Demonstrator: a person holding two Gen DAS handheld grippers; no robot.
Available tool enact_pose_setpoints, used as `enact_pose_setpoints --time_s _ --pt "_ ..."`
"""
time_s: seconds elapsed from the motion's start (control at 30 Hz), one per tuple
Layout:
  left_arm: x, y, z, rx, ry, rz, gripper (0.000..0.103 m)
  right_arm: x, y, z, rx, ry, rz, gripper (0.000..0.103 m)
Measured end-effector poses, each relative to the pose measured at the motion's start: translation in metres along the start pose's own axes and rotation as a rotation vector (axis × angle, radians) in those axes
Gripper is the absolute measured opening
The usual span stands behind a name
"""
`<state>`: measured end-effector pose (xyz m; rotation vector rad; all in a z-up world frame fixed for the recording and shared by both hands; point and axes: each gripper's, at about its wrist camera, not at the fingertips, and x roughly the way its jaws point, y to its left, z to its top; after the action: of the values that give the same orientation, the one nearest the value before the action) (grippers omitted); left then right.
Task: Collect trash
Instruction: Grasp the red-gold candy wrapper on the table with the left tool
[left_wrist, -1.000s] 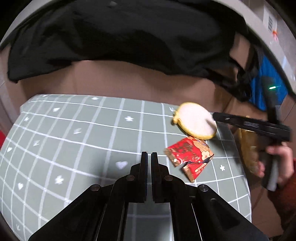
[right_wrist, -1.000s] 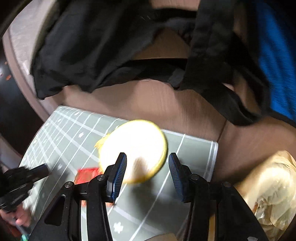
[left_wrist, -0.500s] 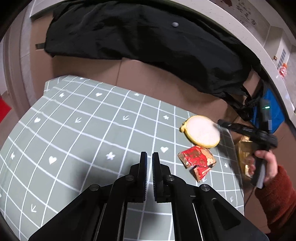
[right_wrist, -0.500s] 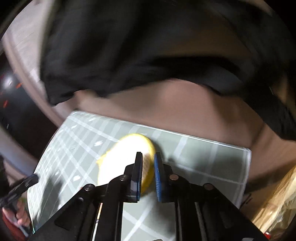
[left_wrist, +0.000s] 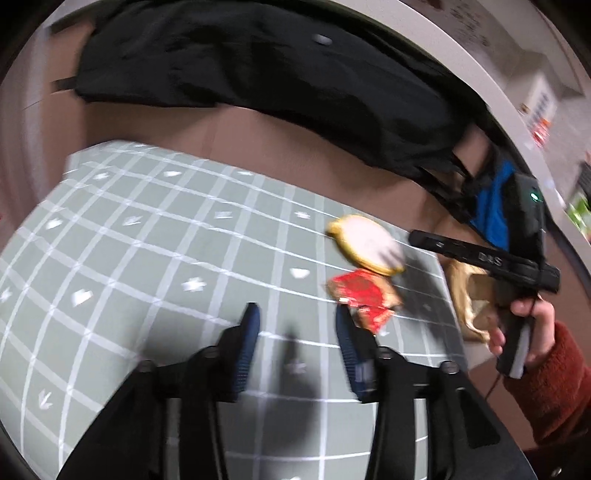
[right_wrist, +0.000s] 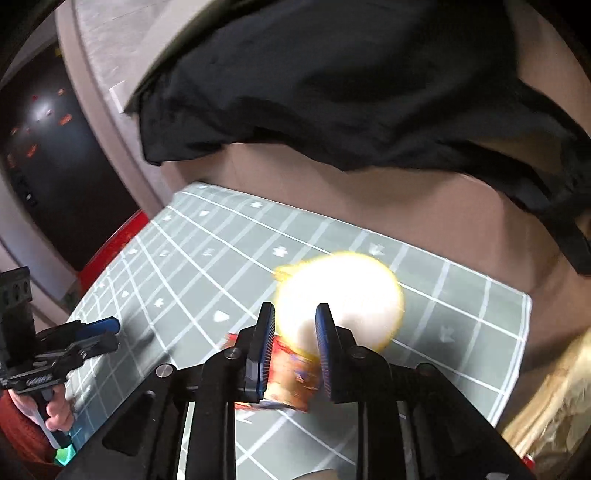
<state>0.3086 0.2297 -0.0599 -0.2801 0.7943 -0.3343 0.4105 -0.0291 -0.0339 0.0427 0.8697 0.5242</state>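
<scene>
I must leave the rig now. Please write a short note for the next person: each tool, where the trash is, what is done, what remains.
Left tool: open, holding nothing, above the grey grid mat.
Right tool: open, holding nothing, over the trash.
Round yellow-rimmed white peel and crumpled red snack wrapper lie side by side near the mat's right edge.
Crinkled golden bag sits beyond that edge.
Done: nothing collected that I can see.
Left: both pieces.

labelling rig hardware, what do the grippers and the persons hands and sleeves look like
Both the left gripper and the right gripper are black angular frames with round bolts and blue ribbed finger pads. The right one shows white lettering and a green light on its body. The right hand wears a fuzzy dark red sleeve.
</scene>
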Motion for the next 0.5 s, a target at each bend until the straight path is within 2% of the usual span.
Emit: enact_pose_setpoints --time_s 0.1,0.27,0.33,0.43,0.5 --pt "0.024 -0.022 0.006 0.126 0.048 -0.051 0.050 -0.012 -0.024 -0.011 0.038 -0.014 -0.014 0.025" --pt "0.072 -0.074 0.009 0.440 0.105 -0.006 0.051 -0.031 -0.055 -0.031 0.102 -0.045 -0.032 0.025" --pt "0.091 -0.084 0.012 0.511 0.151 -0.019 0.051 -0.039 -0.065 -0.038 0.117 -0.059 -0.035 0.025" --pt "0.120 -0.081 0.026 0.481 0.229 -0.047 0.052 -0.049 -0.078 -0.048 0.141 -0.070 -0.026 0.025" --pt "0.130 -0.074 0.034 0.440 0.233 -0.032 0.057 -0.053 -0.083 -0.054 0.148 -0.076 -0.019 0.025"
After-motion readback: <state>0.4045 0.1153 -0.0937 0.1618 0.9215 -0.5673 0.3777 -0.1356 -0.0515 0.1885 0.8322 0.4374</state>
